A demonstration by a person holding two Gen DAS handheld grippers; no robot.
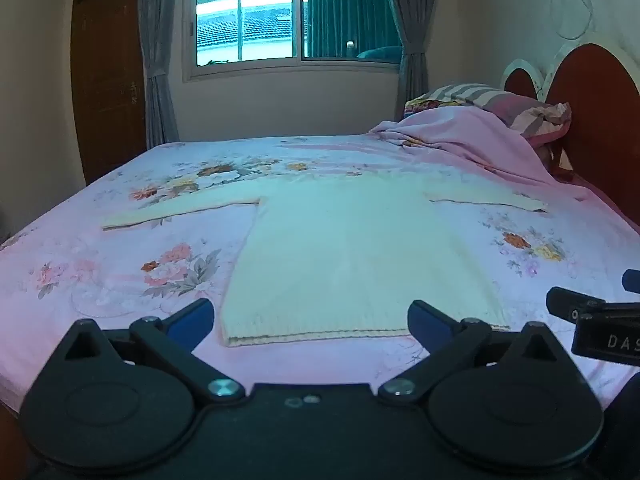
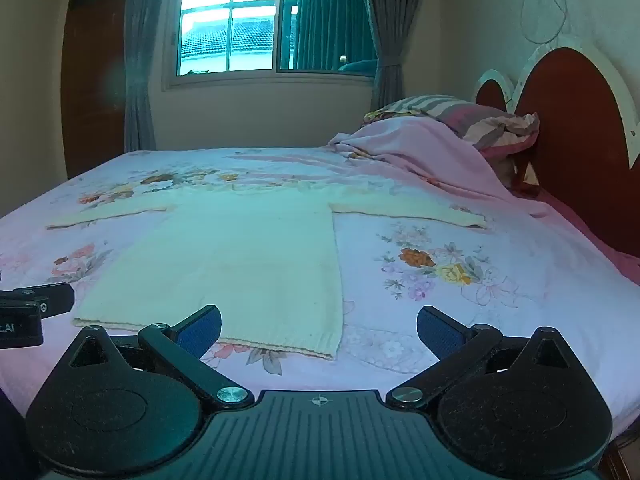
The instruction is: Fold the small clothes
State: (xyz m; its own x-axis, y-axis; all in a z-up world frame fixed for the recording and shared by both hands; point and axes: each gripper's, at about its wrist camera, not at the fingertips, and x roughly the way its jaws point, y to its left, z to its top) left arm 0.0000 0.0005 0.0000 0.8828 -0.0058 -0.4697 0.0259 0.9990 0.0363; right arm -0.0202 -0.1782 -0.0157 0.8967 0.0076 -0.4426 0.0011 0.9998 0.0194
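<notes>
Cream rib-knit sweater point(image 1: 352, 248) flat on floral bedsheet point(image 1: 120, 264), sleeves spread. Left gripper point(image 1: 312, 320) & right gripper point(image 2: 319, 326): jaws wide apart, empty. "DAS" lettering on right gripper body.

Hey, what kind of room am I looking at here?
A bedroom, most likely in a home: a wide bed with a floral pink sheet, a striped pillow against a rounded red headboard, and a grey-curtained window.

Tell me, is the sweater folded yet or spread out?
Spread out: the sweater lies flat on the bed, both sleeves stretched sideways.
</notes>
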